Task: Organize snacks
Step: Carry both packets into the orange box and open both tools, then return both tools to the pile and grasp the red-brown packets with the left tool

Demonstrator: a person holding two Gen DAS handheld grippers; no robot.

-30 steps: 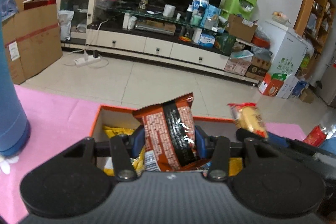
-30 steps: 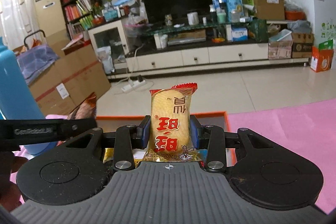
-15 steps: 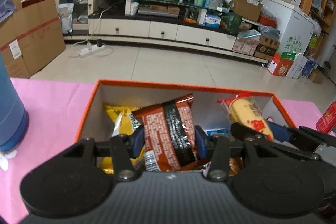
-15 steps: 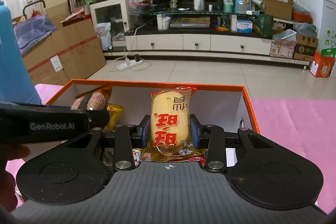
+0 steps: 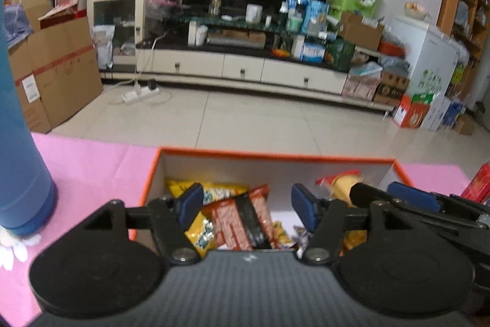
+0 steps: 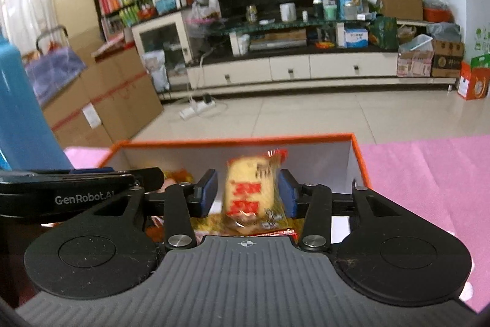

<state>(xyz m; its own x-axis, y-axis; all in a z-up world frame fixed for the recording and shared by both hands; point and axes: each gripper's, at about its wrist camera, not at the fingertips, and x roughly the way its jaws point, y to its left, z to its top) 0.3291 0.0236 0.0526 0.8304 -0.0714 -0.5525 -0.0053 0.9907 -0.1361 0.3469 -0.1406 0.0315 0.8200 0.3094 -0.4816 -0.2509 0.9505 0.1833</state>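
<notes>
Now both my tools gape, the left tool over the brown snack packet lying in the orange box, the right tool around the blurred yellow rice-cracker packet, which could tip against the box's wall and jut out.

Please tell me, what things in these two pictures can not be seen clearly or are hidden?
- Yellow snack packet, right wrist view: blurred by motion, so its print is unreadable and contact with the open right gripper is uncertain.
- Floor of the orange box, left wrist view: the left gripper body covers its near part.
- Blue bottle: cut off by the left frame edge.
- Red item: cut off at the right edge.
</notes>
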